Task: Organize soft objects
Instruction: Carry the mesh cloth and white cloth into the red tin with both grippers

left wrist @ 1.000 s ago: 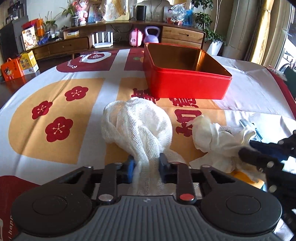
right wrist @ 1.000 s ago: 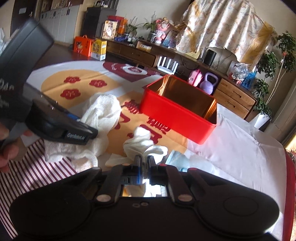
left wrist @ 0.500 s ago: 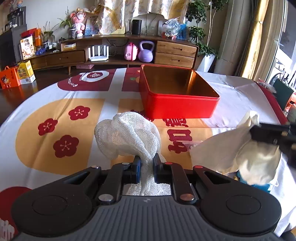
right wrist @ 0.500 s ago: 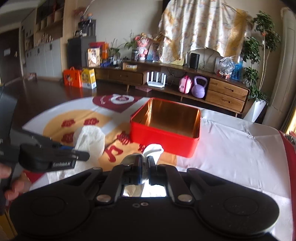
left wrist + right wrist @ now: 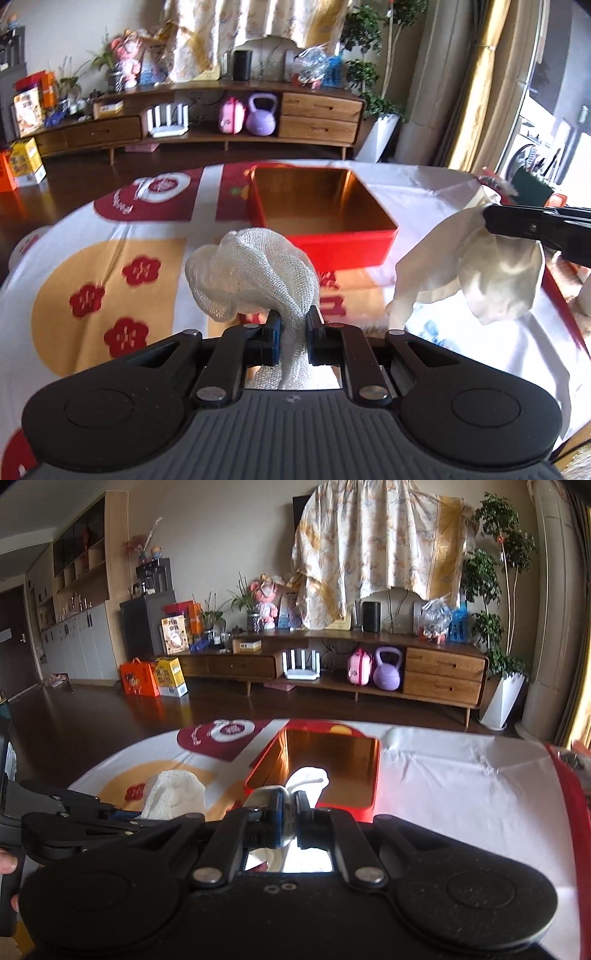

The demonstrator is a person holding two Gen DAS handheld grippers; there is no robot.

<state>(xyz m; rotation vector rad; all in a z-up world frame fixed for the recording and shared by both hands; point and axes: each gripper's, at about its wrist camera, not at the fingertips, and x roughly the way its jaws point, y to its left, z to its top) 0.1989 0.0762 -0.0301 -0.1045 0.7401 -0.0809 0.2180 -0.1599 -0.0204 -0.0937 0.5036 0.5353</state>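
In the left wrist view the left gripper is clamped on a bunched gauze cloth, lifted clear of the bench and just short of the open red tin; to the right, the right gripper pinches a smooth white cloth that hangs free. Carry each bundle fully over the rim before letting go, so no tail drapes outside. In the right wrist view the right gripper is closed on the white cloth, already lined up with the tin; lower it inside, then release.
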